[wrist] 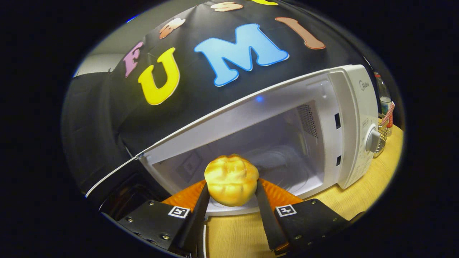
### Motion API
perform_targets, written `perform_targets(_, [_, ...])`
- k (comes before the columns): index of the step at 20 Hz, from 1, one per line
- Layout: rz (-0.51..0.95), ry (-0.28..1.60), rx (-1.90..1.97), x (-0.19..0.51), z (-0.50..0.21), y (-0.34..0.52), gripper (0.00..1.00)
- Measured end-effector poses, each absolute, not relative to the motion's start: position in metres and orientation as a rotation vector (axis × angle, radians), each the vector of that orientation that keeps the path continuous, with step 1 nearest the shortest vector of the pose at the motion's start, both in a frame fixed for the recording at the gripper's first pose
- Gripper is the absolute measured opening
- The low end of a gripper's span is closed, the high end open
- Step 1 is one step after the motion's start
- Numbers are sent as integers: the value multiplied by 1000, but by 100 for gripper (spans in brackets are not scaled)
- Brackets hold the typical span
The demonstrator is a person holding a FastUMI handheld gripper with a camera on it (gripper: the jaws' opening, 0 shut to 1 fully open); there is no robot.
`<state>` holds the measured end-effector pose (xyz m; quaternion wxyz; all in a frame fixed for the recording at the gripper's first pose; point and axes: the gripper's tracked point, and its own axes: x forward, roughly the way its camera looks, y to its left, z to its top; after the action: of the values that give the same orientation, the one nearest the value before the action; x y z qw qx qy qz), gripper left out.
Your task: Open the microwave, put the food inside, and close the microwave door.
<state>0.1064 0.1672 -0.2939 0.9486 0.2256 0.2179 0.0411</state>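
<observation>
A golden bread bun (231, 179) sits between my two fingers, and my gripper (231, 188) is shut on it, both fingers pressing its sides. Just beyond the bun stands the white microwave (353, 118) with its cavity (272, 143) open and a glass turntable (283, 166) on its floor. The bun hangs in front of the cavity's lower front edge. The microwave door (118, 172) is swung wide to the left, seen nearly edge-on. A round knob (373, 140) is on the control panel to the right of the cavity.
The microwave rests on a light wooden table (362, 193), which runs under my fingers. Right of the microwave stand a wire basket (383, 138) and a clear bottle (384, 96). Black cloth wall rises behind.
</observation>
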Motion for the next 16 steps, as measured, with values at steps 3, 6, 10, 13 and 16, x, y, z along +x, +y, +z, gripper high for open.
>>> perform_targets(3, [73, 481, 470, 115, -309, 166, 72])
perform_targets(6, [52, 494, 446, 121, -322, 158, 72])
perform_targets(10, [49, 555, 495, 124, -343, 159, 72])
perform_targets(13, [74, 587, 554, 124, -353, 166, 72])
perform_targets(16, [71, 578, 539, 126, -355, 165, 72])
